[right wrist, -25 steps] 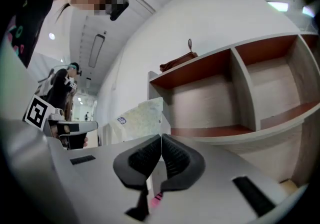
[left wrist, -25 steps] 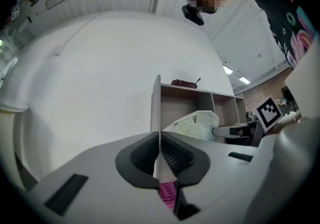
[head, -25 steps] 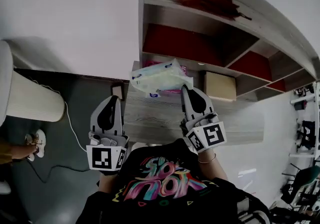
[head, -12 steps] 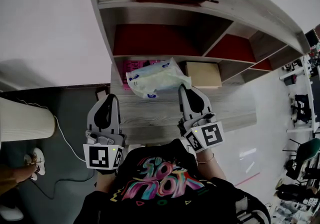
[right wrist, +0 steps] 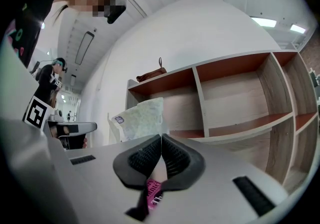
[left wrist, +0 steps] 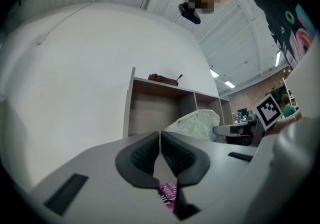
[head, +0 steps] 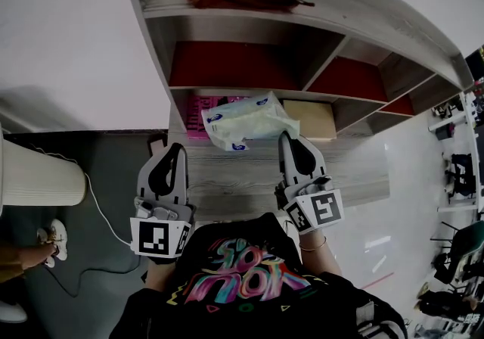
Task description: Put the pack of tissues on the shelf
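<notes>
Pale-green plastic-wrapped pack of tissues (head: pixel 248 119) pinched by film edge in my right tongs (head: pixel 287 137), jaws pressed tight; left tongs (head: pixel 175 150) closed, empty; grey wooden shelf (head: pixel 153 42) now squarer ahead than second ago; pack still airborne, placement pending

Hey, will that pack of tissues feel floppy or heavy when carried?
Probably light: the right gripper holds the pack of tissues out by one edge. Likely soft and squashy: its wrapper looks crumpled. Its blocky shape should not roll.

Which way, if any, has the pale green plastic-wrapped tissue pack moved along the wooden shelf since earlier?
Yes: tissue pack moved right along the shelf, from its left wall toward the cardboard box.
</notes>
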`<state>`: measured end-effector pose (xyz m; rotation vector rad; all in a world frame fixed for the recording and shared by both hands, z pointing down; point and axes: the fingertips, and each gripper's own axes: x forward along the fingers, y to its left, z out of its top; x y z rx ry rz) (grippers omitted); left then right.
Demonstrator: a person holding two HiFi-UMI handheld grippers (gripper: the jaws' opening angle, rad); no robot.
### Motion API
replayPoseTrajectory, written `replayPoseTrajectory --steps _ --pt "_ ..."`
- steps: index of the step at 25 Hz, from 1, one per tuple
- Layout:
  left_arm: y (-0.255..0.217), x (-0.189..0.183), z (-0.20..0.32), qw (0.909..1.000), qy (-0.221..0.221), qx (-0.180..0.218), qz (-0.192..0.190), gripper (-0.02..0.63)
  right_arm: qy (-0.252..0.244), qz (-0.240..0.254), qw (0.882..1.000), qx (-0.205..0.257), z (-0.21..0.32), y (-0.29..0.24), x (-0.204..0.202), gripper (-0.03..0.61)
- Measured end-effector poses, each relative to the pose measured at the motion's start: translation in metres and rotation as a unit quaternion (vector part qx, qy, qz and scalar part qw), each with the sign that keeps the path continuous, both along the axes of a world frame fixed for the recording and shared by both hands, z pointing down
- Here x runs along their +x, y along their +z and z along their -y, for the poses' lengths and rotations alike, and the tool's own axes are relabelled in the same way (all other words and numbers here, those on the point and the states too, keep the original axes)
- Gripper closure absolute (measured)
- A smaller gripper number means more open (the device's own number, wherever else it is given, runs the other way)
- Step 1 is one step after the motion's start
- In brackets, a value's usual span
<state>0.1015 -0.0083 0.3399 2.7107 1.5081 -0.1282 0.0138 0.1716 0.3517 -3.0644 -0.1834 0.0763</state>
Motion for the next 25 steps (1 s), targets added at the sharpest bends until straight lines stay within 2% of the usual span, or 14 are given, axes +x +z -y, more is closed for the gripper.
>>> replayPoseTrajectory --steps 14,25 --pt "0.003 -0.010 -0.016 0.9999 0.015 0.004 -0.001 0.581 0.023 -0.032 0.999 0.002 -0.023 -0.022 0.004 0.561" --pt "0.007 -0.007 -0.014 0.9999 0.009 0.004 0.006 0.581 0.042 -0.060 0.997 0.013 -0.035 -0.040 0.047 0.561"
